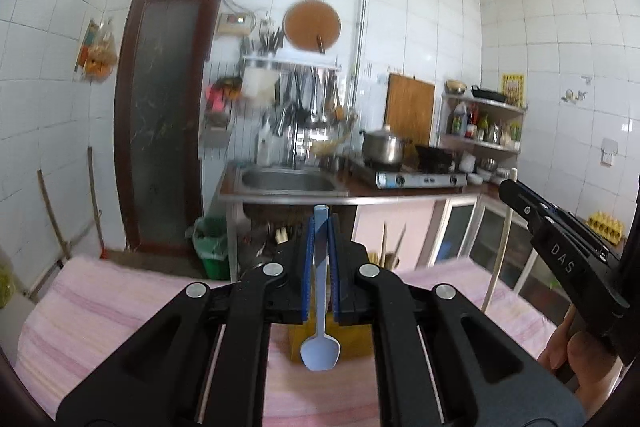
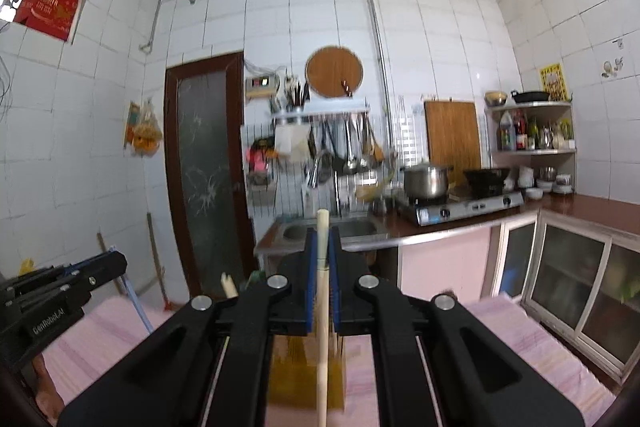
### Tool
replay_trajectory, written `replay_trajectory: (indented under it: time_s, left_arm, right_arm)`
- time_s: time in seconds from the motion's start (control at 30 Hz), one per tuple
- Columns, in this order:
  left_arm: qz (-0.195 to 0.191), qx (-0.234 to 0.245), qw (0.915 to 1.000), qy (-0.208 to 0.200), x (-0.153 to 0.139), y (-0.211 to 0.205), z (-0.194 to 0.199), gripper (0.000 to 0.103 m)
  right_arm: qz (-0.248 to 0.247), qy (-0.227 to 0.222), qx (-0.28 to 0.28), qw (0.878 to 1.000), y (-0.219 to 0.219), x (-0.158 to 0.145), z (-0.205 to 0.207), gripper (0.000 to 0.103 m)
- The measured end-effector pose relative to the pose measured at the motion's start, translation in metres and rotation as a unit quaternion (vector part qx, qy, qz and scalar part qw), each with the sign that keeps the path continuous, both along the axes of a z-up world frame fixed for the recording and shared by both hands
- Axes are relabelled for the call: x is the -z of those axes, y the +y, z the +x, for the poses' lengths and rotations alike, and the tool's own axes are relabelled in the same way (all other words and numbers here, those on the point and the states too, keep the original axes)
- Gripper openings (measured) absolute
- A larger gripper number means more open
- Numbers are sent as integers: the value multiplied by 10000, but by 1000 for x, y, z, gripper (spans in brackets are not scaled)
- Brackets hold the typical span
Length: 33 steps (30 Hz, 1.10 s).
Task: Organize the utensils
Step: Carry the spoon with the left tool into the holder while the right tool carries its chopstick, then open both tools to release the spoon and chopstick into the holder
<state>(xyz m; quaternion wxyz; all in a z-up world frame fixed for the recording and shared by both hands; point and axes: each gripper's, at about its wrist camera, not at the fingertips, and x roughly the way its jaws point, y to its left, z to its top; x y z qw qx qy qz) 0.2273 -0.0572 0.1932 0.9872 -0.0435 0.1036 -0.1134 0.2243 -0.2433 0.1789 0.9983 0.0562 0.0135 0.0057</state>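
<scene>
My left gripper is shut on a light blue spoon, handle up between the blue pads, bowl hanging down over a yellow utensil holder on the pink-clothed table. My right gripper is shut on a pale wooden chopstick that stands upright, its lower end over the yellow holder. The right gripper shows in the left wrist view at the right with the chopstick. The left gripper shows at the left edge of the right wrist view.
Beyond the table are a steel sink, a gas stove with a pot, glass-door cabinets to the right, a dark door and a green bin to the left.
</scene>
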Motion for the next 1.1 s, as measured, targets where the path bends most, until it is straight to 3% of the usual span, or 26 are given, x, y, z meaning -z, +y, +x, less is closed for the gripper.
replay_trajectory:
  time_s: [0.2, 0.37, 0.63, 0.8, 0.87, 0.9, 0.93, 0.97, 1.0, 1.1]
  left_arm:
    - [-160, -25, 9992, -353, -21, -12, 45, 6]
    - [-7, -15, 9991, -420, -9, -25, 84, 6]
    - [110, 101, 9997, 176, 60, -30, 138, 6]
    - [181, 51, 9989, 439, 72, -26, 142, 6]
    - [205, 42, 9983, 546, 68, -22, 138, 13]
    - [226, 9, 9980, 593, 64, -19, 133, 31]
    - [257, -43, 9977, 625, 60, -16, 126, 51]
    - [264, -89, 9977, 611, 56, -13, 119, 58]
    - [252, -177, 9980, 546, 51, -7, 105, 64]
    - [167, -253, 9976, 627, 41, 9, 73, 78]
  right_arm:
    - [164, -464, 172, 9986, 0, -22, 49, 6]
    - [231, -644, 260, 9973, 6, -10, 93, 6]
    - [-62, -195, 257, 9995, 17, 51, 140, 6]
    - [-179, 291, 224, 9992, 11, 67, 148, 7]
    - [-237, 481, 258, 9982, 10, 66, 146, 7]
    - [-270, 597, 284, 9974, 8, 63, 143, 9]
    - [-295, 665, 307, 9969, 7, 61, 141, 23]
    - [-325, 770, 343, 9959, 5, 57, 135, 37]
    - [-328, 839, 367, 9953, 2, 53, 128, 60]
    - [-386, 938, 422, 9939, -4, 41, 99, 62]
